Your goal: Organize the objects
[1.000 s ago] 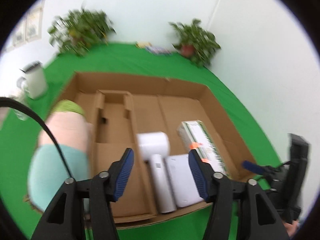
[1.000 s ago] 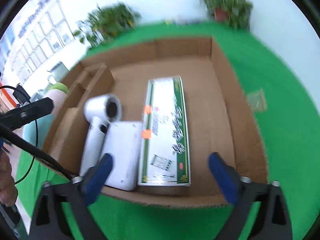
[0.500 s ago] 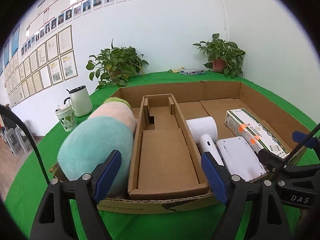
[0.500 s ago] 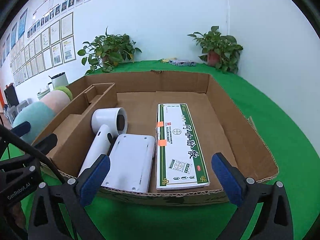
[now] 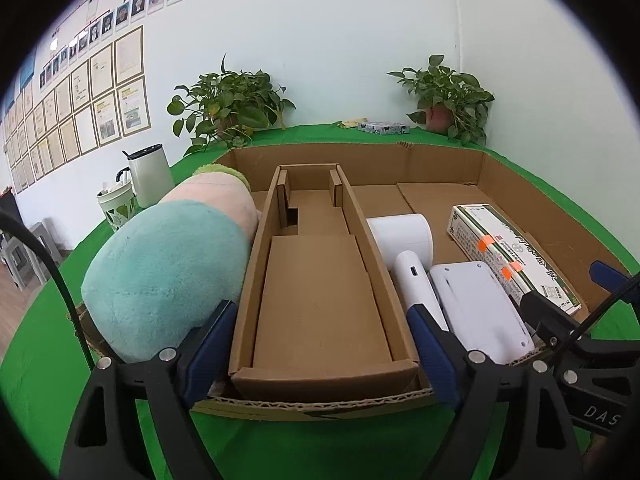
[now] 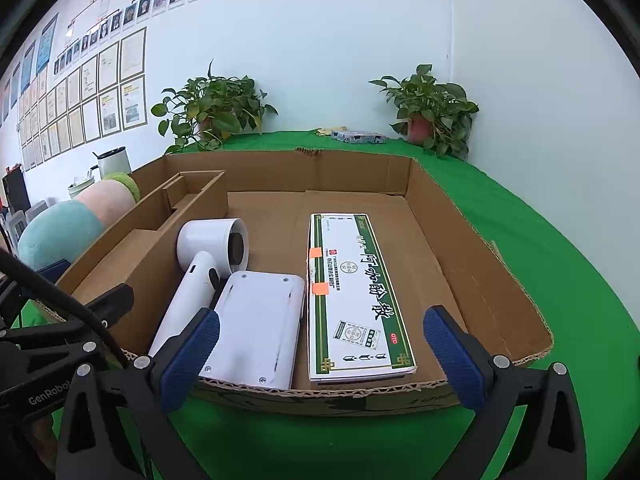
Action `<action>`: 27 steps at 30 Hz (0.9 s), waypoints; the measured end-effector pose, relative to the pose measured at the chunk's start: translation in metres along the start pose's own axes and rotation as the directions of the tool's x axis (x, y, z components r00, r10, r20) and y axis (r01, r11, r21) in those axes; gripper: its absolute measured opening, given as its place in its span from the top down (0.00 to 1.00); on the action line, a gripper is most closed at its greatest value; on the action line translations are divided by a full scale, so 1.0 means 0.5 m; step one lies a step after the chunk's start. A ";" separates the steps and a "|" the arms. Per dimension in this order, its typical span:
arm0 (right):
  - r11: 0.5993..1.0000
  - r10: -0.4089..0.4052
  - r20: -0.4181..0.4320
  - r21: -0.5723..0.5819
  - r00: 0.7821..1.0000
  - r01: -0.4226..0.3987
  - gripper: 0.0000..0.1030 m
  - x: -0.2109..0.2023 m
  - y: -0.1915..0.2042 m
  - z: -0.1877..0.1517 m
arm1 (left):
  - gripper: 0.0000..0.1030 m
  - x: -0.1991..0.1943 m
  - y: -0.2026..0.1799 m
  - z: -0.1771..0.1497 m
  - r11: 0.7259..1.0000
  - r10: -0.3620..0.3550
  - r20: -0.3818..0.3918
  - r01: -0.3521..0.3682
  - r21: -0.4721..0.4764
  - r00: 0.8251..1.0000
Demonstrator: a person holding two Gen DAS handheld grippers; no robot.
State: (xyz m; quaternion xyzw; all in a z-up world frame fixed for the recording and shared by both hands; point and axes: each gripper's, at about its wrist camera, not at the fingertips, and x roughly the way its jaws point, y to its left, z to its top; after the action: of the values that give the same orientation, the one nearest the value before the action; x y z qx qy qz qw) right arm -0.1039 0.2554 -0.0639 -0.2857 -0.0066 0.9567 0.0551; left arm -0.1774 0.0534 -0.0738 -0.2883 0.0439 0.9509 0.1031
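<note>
Bare floor of the cardboard tray (image 6: 480, 264) right of the green-and-white box (image 6: 352, 292); plush toy (image 5: 168, 276) crowding its left end.

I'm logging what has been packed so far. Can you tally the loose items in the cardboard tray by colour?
White: 2, the hair dryer and the flat white device.
Green and white: 1, the long printed box.
Teal, pink and green: 1, the plush toy at the left side of the cardboard tray.
Total: 4.
</note>
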 end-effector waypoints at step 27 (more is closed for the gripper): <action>1.000 -0.005 -0.007 -0.002 1.000 0.005 0.00 -0.019 0.001 -0.008 | 0.16 -0.053 0.016 -0.021 0.999 0.026 0.014 -0.026 -0.020 1.000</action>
State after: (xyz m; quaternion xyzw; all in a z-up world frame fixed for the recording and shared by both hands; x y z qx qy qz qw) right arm -0.0940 0.2536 -0.0622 -0.2892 -0.0083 0.9555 0.0574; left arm -0.1518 0.0398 -0.0674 -0.2819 0.0373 0.9547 0.0880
